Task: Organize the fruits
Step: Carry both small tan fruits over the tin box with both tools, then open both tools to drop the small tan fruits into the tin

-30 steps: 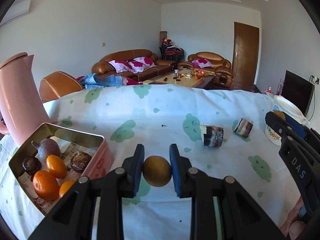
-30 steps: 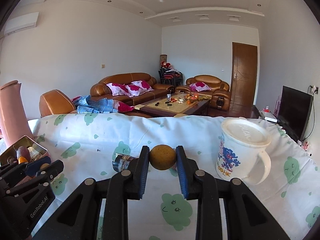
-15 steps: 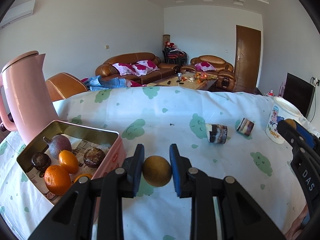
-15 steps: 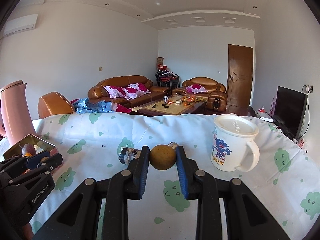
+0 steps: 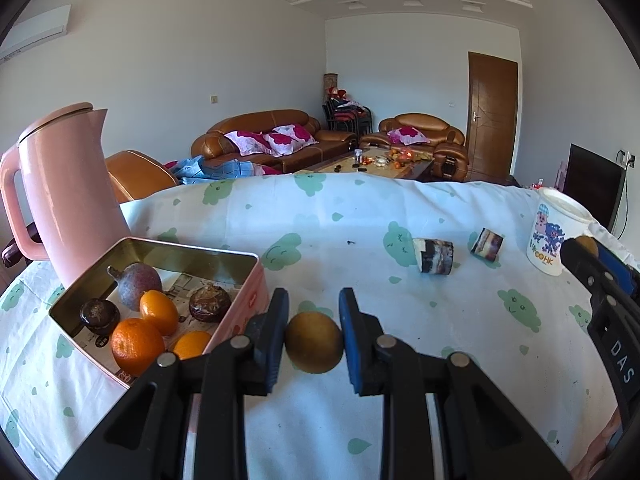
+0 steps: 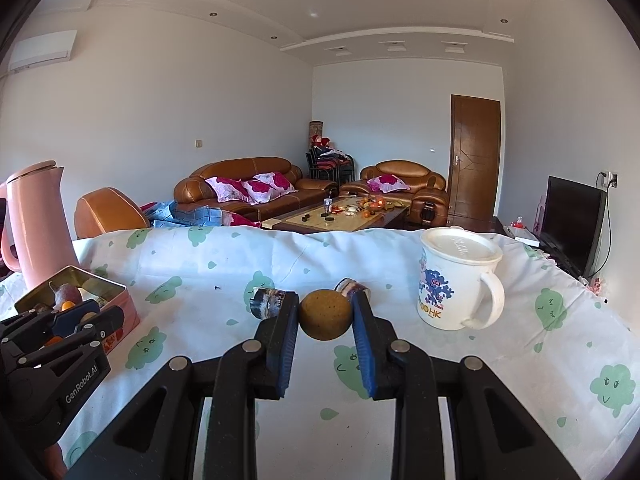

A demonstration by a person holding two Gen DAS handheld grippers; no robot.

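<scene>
My left gripper [image 5: 313, 312] is shut on a small round brown fruit [image 5: 314, 342], held above the cloth just right of the pink tin box [image 5: 236, 258]. The tin holds oranges [image 5: 137, 345], a purple passion fruit [image 5: 139, 279] and dark round fruits [image 5: 209, 303]. My right gripper [image 6: 325, 304] is shut on a second brown round fruit [image 6: 325, 314], over the middle of the table. The left gripper [image 6: 76, 316] shows at the lower left of the right wrist view, beside the tin [image 6: 116, 298]. The right gripper [image 5: 600, 276] appears at the right edge of the left wrist view.
A pink kettle [image 5: 68, 196] stands behind the tin at the left. Two small rolled wrappers [image 5: 434, 256] [image 5: 487, 243] lie mid-table. A white lidded mug [image 6: 454, 280] stands at the right. The table wears a white cloth [image 5: 320, 220] with green prints; sofas lie beyond its far edge.
Both grippers have shifted sideways with their fruits. The tin and kettle now sit further right in the left wrist view; the mug has slid left in the right wrist view.
</scene>
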